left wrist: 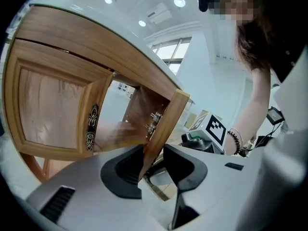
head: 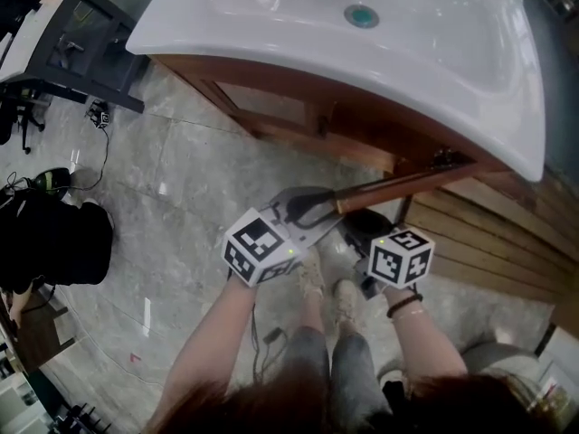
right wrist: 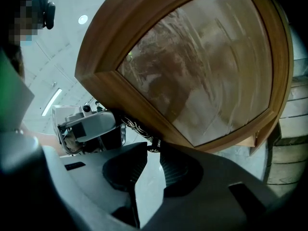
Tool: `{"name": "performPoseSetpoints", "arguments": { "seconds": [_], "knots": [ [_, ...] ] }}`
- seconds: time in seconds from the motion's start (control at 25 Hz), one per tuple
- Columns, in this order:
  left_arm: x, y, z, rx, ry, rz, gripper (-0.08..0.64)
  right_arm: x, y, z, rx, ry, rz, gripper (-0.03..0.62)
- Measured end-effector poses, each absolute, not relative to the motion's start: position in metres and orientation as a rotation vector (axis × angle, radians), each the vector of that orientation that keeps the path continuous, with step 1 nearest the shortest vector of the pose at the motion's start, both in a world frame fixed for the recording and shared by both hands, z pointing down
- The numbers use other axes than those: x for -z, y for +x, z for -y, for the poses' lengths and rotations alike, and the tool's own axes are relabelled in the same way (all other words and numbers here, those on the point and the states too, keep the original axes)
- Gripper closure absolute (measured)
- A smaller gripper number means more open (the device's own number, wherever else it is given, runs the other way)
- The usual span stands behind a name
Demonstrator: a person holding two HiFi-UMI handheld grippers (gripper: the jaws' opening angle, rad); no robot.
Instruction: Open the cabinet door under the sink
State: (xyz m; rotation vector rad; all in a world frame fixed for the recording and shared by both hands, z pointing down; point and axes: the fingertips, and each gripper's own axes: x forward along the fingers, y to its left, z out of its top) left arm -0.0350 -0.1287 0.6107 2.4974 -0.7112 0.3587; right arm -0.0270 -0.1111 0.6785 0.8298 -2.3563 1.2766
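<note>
Head view: cabinet door (head: 407,181) under the sink (head: 226,25) stands well open. Left tongs (left wrist: 153,153) clamp its free edge, right tongs (right wrist: 153,150) pinch the ornate handle (right wrist: 139,129): two holds to steer the swing.

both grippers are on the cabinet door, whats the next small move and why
Probably swing the cabinet door a little wider on its hinge, with both hands moving together. The left hand-held gripper clamps the door's free edge and the right hand-held gripper pinches the end of the ornate handle, so the hold looks secure. There seems to be room left before the wooden slats.
</note>
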Motion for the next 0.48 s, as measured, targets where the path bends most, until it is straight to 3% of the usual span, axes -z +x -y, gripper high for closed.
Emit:
{"name": "performPoseSetpoints", "arguments": {
  "seconds": [0.48],
  "knots": [
    [-0.610,-0.016,0.087,-0.370,2.455,0.709,0.425,-0.679,-0.007,0.074,-1.280,0.769,2.304,0.503]
  ]
}}
